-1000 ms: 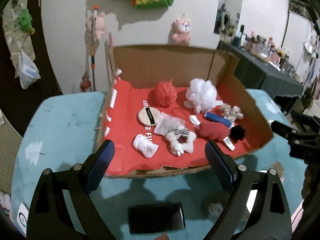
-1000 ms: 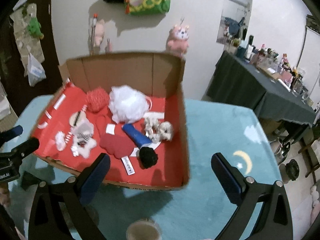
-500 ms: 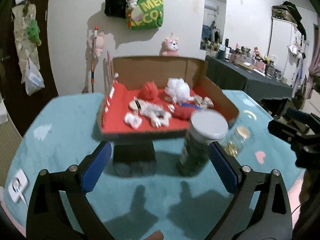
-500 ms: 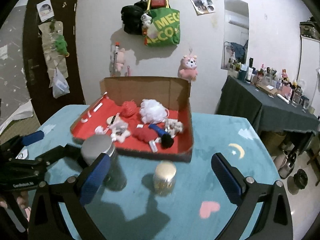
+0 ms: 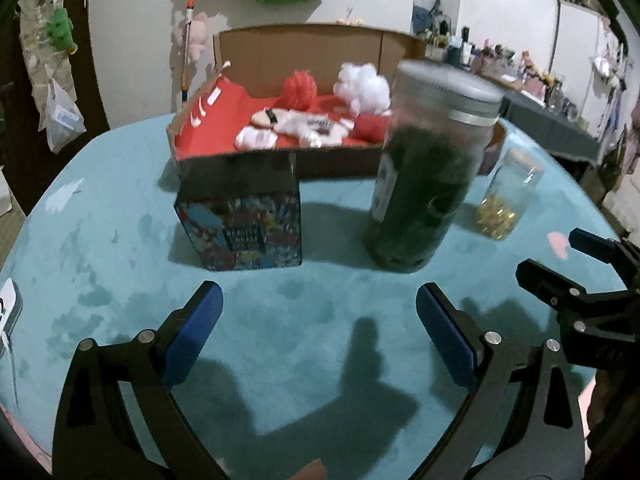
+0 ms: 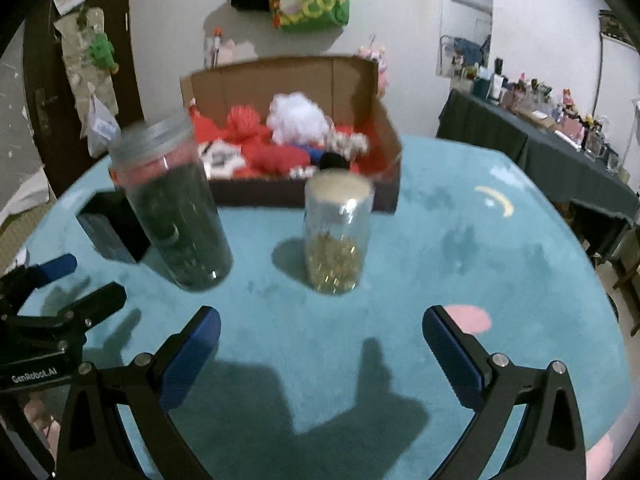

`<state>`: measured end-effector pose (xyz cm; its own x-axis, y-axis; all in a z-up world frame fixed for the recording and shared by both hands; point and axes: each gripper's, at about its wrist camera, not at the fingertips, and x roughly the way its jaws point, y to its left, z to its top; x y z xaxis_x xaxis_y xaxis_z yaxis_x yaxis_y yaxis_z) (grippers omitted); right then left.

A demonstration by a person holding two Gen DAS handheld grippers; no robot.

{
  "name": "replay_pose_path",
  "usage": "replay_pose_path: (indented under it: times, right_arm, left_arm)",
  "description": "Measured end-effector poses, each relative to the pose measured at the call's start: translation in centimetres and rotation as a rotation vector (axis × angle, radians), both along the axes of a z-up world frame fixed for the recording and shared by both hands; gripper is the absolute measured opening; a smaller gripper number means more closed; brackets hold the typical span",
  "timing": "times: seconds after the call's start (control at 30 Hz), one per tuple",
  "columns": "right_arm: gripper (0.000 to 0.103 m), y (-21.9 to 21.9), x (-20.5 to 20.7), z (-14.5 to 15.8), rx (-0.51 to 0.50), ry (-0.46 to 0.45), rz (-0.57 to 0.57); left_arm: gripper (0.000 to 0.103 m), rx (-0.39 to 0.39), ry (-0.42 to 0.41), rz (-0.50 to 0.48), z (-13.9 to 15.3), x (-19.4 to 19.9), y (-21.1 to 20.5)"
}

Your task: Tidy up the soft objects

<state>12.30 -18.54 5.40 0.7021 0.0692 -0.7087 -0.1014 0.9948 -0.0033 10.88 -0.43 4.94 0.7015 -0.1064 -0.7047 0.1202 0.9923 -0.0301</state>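
Note:
A cardboard box (image 5: 256,160) (image 6: 292,196) lined in red stands at the far side of the round teal table. In it lie soft things: a red pom-pom (image 5: 300,88) (image 6: 244,120), a white puff (image 5: 364,86) (image 6: 298,116), a white plush toy (image 5: 308,126), a red plush (image 6: 280,158) and a black pom-pom (image 6: 334,160). My left gripper (image 5: 318,316) is open over bare table, well short of the box. My right gripper (image 6: 320,332) is open too, nothing between its fingers. Each gripper shows at the edge of the other's view.
Between the grippers and the box stand a tall dark jar (image 5: 424,176) (image 6: 176,208) with a grey lid, a small jar of gold bits (image 5: 508,196) (image 6: 336,236) and a comic-print tin (image 5: 244,224) (image 6: 112,228). A white device (image 5: 8,308) lies at the table's left edge.
Both grippers have pulled back from above the box and sunk toward the table. The jars and the tin now stand in front of them. Both stayed open.

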Motion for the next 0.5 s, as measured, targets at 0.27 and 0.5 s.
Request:
replay_pose_path:
  times: [0.27, 0.5]
  right_arm:
    - [0.103, -0.1, 1.6, -3.2, -0.046, 0.092, -0.037]
    - [0.103, -0.6, 2.1, -3.6, -0.012, 0.132, -0.044]
  left_arm:
    - [0.099, 0.028, 0.084, 0.032, -2.8, 1.3, 0.0]
    - [0.1, 0.033, 0.11, 0.06, -3.1, 1.5, -0.1]
